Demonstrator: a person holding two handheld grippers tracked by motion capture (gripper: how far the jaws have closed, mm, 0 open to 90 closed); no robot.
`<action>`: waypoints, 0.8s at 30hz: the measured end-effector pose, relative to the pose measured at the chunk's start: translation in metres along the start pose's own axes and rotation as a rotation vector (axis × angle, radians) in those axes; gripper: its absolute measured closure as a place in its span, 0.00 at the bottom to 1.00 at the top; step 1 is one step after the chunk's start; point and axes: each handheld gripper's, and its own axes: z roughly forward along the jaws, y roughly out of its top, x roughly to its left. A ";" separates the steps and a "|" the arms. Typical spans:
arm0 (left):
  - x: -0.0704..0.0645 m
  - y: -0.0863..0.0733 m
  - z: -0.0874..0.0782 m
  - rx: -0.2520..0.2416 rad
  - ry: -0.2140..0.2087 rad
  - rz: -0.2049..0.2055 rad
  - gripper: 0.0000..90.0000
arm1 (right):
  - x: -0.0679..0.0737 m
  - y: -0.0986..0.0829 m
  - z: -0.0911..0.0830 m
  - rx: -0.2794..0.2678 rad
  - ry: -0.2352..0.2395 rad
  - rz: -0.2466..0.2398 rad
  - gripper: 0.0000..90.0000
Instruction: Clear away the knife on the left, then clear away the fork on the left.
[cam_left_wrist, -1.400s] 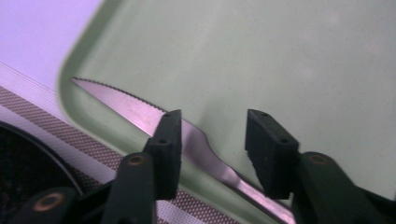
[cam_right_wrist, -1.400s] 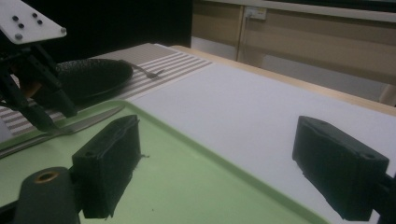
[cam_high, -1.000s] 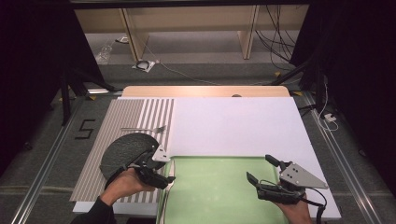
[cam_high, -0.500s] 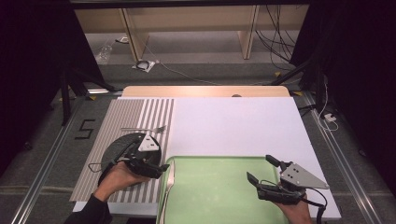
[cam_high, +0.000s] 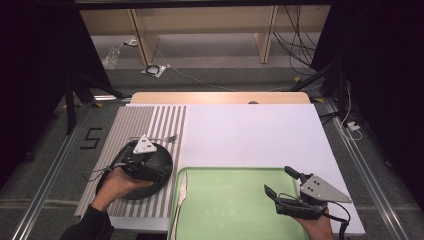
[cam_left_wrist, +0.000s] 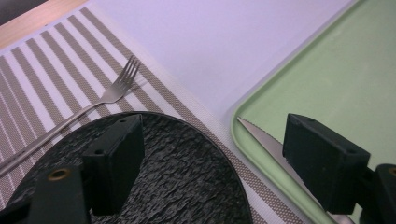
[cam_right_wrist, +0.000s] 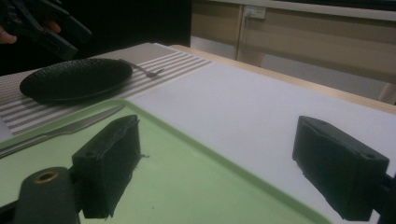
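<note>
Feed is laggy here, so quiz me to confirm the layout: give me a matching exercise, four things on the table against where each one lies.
Things:
1. fork
2. knife
3. black plate
4. right gripper

Places:
A. hovering above the green tray's right part
B. on the striped mat, under the left gripper
C. along the tray's left edge
D. on the striped mat, beyond the plate

Pairs: 1-D, 2-C, 3-B, 4-A

Hidden and cut-off parts

Your left gripper (cam_high: 150, 172) covers part of the round black textured plate (cam_high: 162, 161); the silver table knife's (cam_high: 181, 192) handle runs off the high view's bottom edge.
</note>
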 end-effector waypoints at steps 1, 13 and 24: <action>0.002 0.000 0.000 0.002 0.004 -0.005 0.23 | 0.000 0.000 0.000 0.000 0.000 0.001 0.18; 0.014 -0.004 -0.004 -0.003 0.043 -0.046 0.22 | 0.000 0.000 0.000 0.006 0.001 0.000 0.18; 0.026 -0.002 -0.005 -0.018 0.064 -0.069 0.22 | 0.000 0.000 0.000 -0.001 -0.003 0.005 0.18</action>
